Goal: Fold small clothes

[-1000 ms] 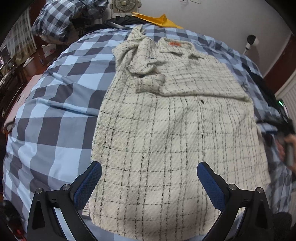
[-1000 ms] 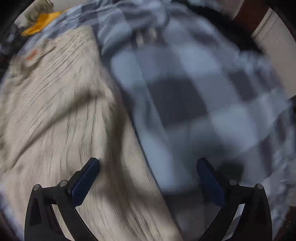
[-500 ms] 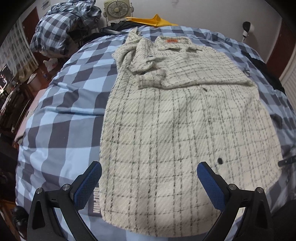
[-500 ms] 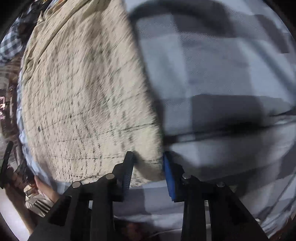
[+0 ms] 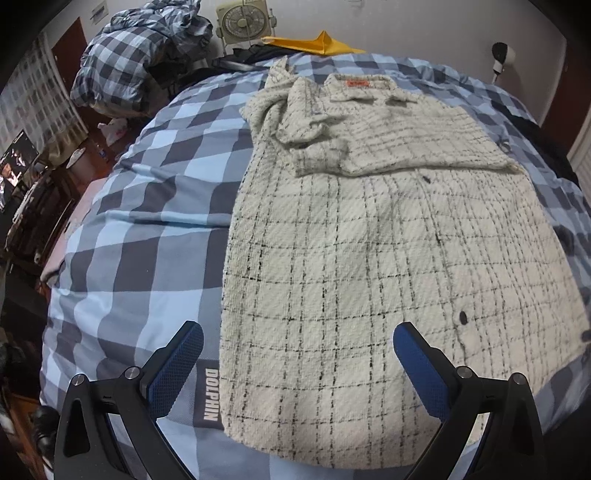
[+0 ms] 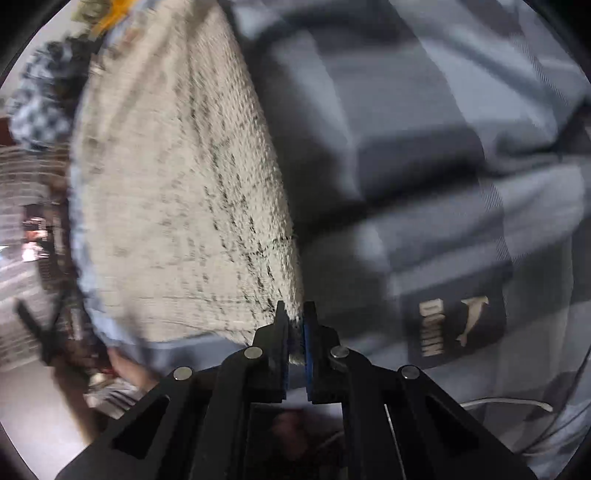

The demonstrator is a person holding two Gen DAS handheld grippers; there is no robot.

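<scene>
My right claw (image 6: 295,325) clamps the hem corner of the cream black-checked woven shirt (image 5: 369,258); my left claw (image 5: 295,354) gapes wide above it.

Bed (image 5: 155,236): blue-and-grey checked cover — a "DOLPHIN" label (image 5: 209,394) at its near edge.
Beyond the bed: fan (image 5: 242,20), yellow bag (image 5: 317,41) — crumpled checked bedding (image 5: 136,59).

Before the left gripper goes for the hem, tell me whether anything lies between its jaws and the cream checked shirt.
Nothing visible does. The left gripper hangs open over the near hem of the shirt, with only the bare checked bedsheet beside it. The right gripper is already shut on the shirt's other bottom corner.
</scene>
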